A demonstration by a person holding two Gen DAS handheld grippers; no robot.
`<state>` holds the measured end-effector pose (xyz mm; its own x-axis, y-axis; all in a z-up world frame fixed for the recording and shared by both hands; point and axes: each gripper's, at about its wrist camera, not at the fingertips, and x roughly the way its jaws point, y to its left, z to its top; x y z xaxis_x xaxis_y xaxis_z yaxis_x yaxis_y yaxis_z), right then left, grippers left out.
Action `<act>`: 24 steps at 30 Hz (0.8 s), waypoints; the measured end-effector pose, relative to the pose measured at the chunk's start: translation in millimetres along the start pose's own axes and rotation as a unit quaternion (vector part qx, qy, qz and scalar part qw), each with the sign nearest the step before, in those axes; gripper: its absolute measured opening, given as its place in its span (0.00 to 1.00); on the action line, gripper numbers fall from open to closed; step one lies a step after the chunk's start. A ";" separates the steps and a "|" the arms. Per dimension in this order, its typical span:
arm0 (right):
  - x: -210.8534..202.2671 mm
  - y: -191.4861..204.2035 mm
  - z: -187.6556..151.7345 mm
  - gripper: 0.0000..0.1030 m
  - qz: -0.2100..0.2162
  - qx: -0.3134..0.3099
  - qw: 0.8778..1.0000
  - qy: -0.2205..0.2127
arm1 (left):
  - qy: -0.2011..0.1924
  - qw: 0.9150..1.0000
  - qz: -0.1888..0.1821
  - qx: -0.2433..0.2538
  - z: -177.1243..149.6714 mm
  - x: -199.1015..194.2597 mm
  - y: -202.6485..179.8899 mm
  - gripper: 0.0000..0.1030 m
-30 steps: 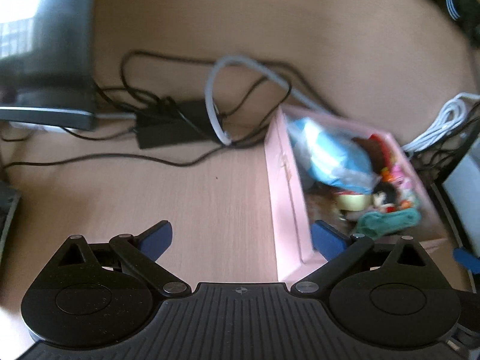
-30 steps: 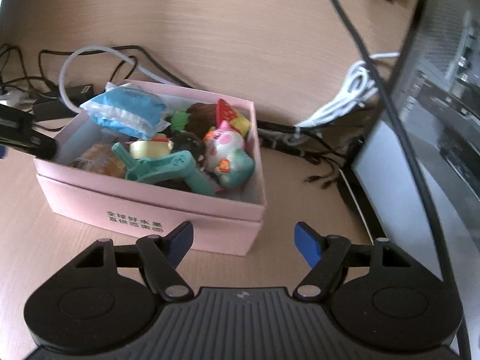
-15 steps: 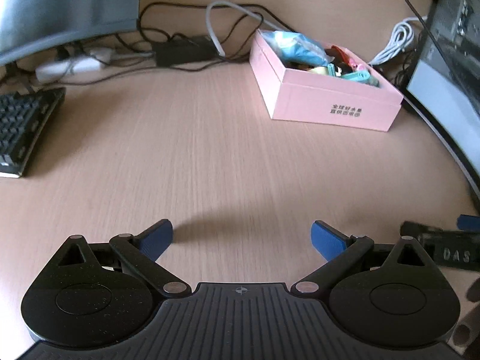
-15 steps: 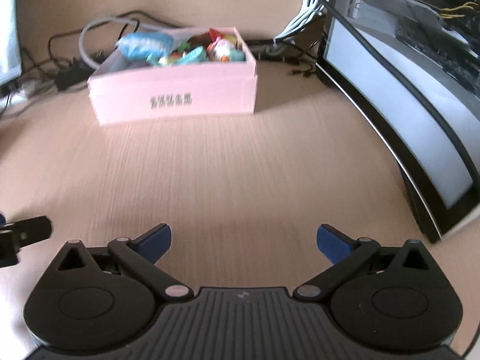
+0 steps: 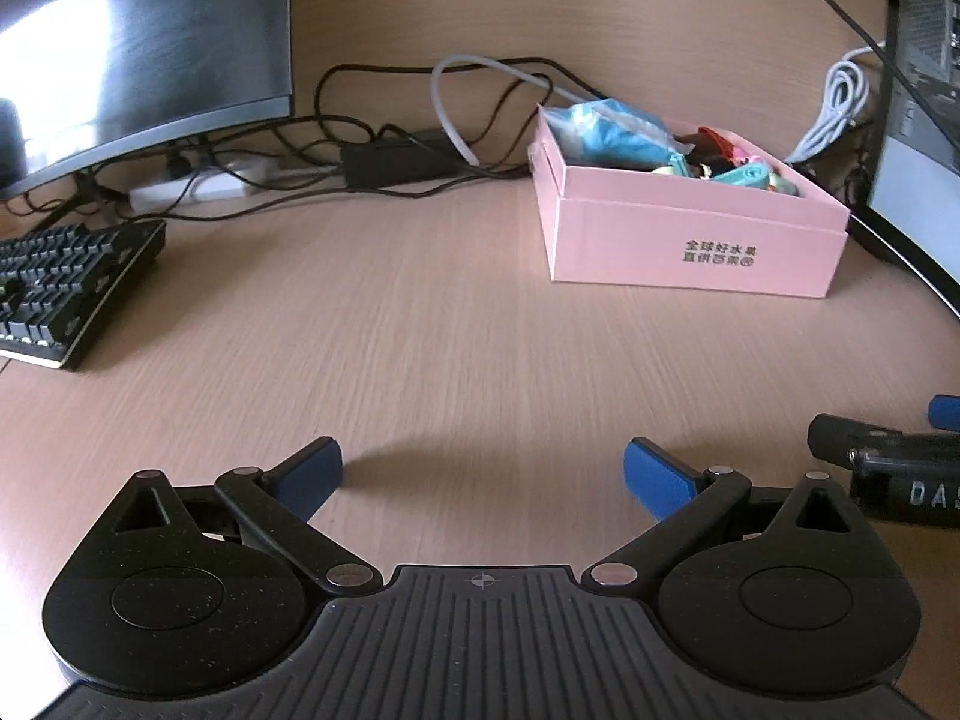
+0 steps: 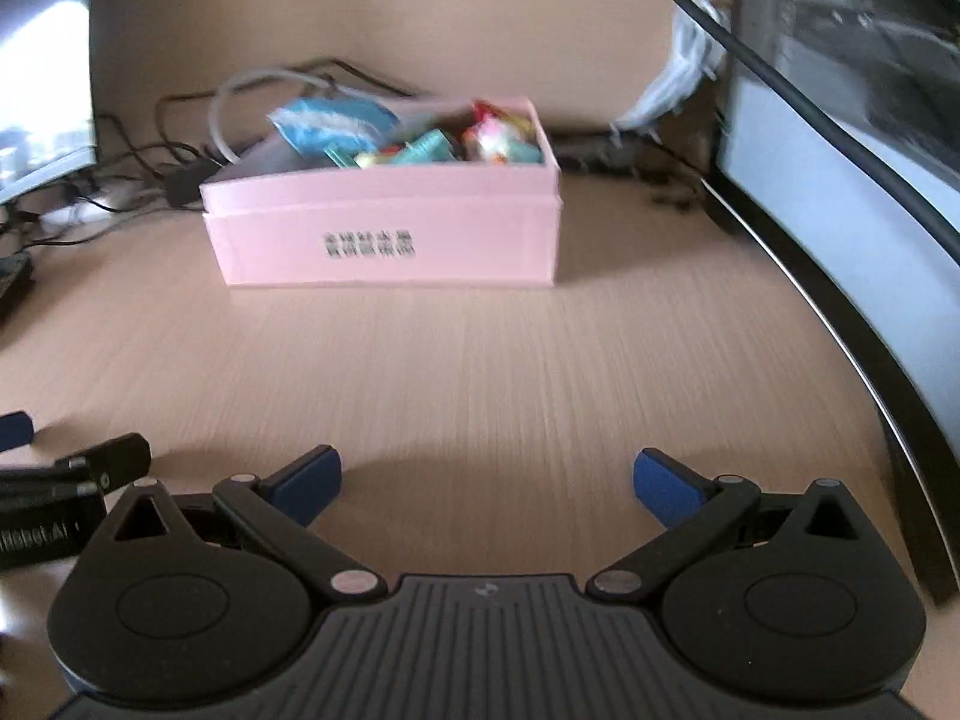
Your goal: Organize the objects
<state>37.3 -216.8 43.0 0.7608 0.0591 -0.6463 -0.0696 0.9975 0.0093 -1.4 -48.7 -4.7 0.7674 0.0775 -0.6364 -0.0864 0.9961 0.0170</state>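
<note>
A pink cardboard box [image 5: 696,240] [image 6: 384,240] stands on the wooden desk, filled with small toys [image 6: 498,141] and a blue plastic packet [image 5: 612,132] [image 6: 330,120]. My left gripper [image 5: 483,471] hovers low over bare desk well in front of the box, open, with nothing between its blue pads. My right gripper [image 6: 486,477] is likewise open and empty over the desk, facing the box's printed side. Each gripper shows at the edge of the other's view: the right one [image 5: 900,468] at the far right, the left one [image 6: 66,480] at the far left.
A dark monitor [image 5: 138,42] and a black keyboard [image 5: 66,288] sit at the left. Tangled cables and a power brick [image 5: 396,159] lie behind the box. A large curved screen [image 6: 840,210] and a coiled white cable [image 5: 840,102] stand on the right.
Both grippers have pulled back from the pink box, which now sits farther off in both views. The right gripper's jaws have spread wider. Neither holds anything.
</note>
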 end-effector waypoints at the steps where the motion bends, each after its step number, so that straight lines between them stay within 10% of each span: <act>1: 0.7 -1.6 0.4 1.00 0.007 -0.003 1.000 -0.003 | 0.000 1.000 0.000 0.000 1.2 1.1 -2.3 1.00; 24: 9.4 -3.5 7.4 1.00 -0.010 0.010 1.000 -0.003 | 0.000 1.000 -0.014 0.013 10.5 13.7 -15.0 1.00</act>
<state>49.5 -219.5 42.5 0.7658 0.0395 -0.6419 -0.0421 0.9991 0.0113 17.1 -62.1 -5.6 0.7695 0.0489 -0.6368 -0.0481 0.9987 0.0185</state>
